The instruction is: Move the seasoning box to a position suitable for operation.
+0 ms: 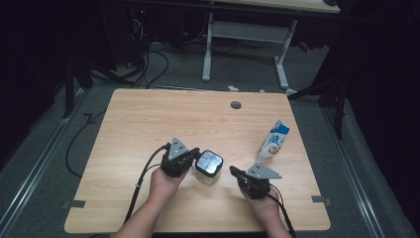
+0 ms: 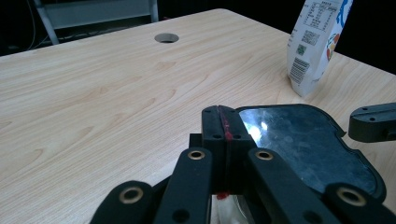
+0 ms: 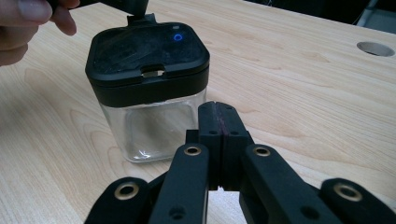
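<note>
Jaws of both grippers are pressed together with nothing held between them: this is seen along the left gripper (image 1: 194,154), whose closed tip rests at the left edge of the jar's lid, and along the right gripper (image 1: 234,171), which is held shut just to the right of the jar without touching it.

On the wooden table (image 1: 148,129), the largest thing, a single round cable hole (image 1: 236,105) is seen near the far edge.

One milk carton (image 1: 274,141) stands upright, well apart to the right and farther away.

One jar (image 1: 208,167) is found near the front middle, between the two grippers. It is judged to be clear, hard-walled and empty, so it should be light and stiff but slippery on its smooth sides, and breakable if it is glass. It could easily be tipped or slid by a push at the top, since little weight holds it down.

One black lid (image 3: 147,58) is seated on it, square with rounded corners. A firmer hold would probably be given by the lid's matte rim, taken across two opposite sides, while the body is steadied lower down by the other gripper.

Two hands and two grippers are counted in all.
</note>
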